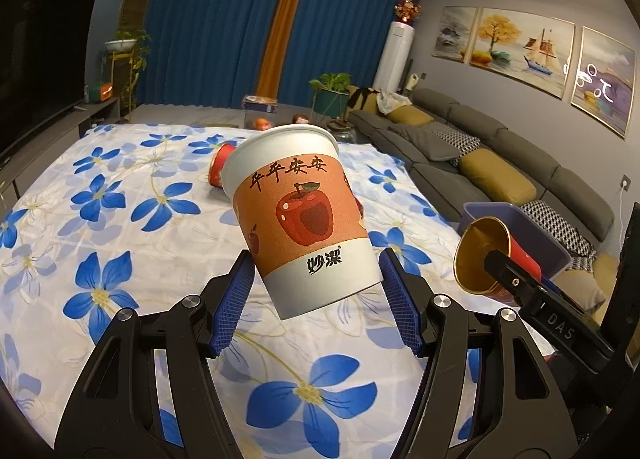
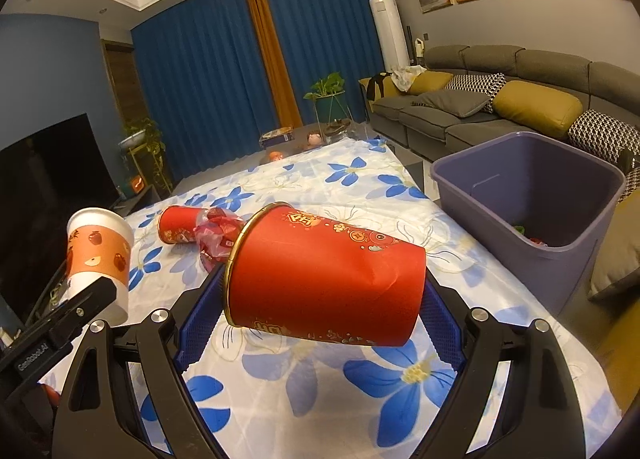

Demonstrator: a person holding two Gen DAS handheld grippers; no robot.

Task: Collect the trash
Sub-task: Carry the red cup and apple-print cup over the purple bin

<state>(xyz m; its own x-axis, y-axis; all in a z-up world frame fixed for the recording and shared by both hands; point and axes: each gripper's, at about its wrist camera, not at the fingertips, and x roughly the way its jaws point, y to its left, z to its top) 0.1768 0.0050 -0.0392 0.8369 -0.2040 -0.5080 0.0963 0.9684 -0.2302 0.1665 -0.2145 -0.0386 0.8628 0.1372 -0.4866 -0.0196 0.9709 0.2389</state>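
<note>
Left hand-held gripper (image 1: pixel 316 291): blue ribbed pads closed on the lower body of a white paper cup (image 1: pixel 304 215), held clear above the surface (image 1: pixel 120 219). The cup tilts slightly, mouth up and away from the camera. It carries an orange band printed with a red apple, black script above and a logo below.

Right hand-held gripper (image 2: pixel 320 311): jaws set wide and closed on a red paper cup (image 2: pixel 324 275), held lying sideways off the surface. Its gold-rimmed mouth points left; the interior is gold. The red wall bears gold ornament and shows a dent near the base.

On the floral cloth covering the surface, beyond both grippers, lies another red cup (image 2: pixel 178 225) on its side, touching a crumpled red plastic wrapper (image 2: pixel 218 235).

A purple bin (image 2: pixel 532 195) stands beside the surface on the right, with a few scraps at its bottom. A grey sofa (image 2: pixel 480 99) lies behind it.
</note>
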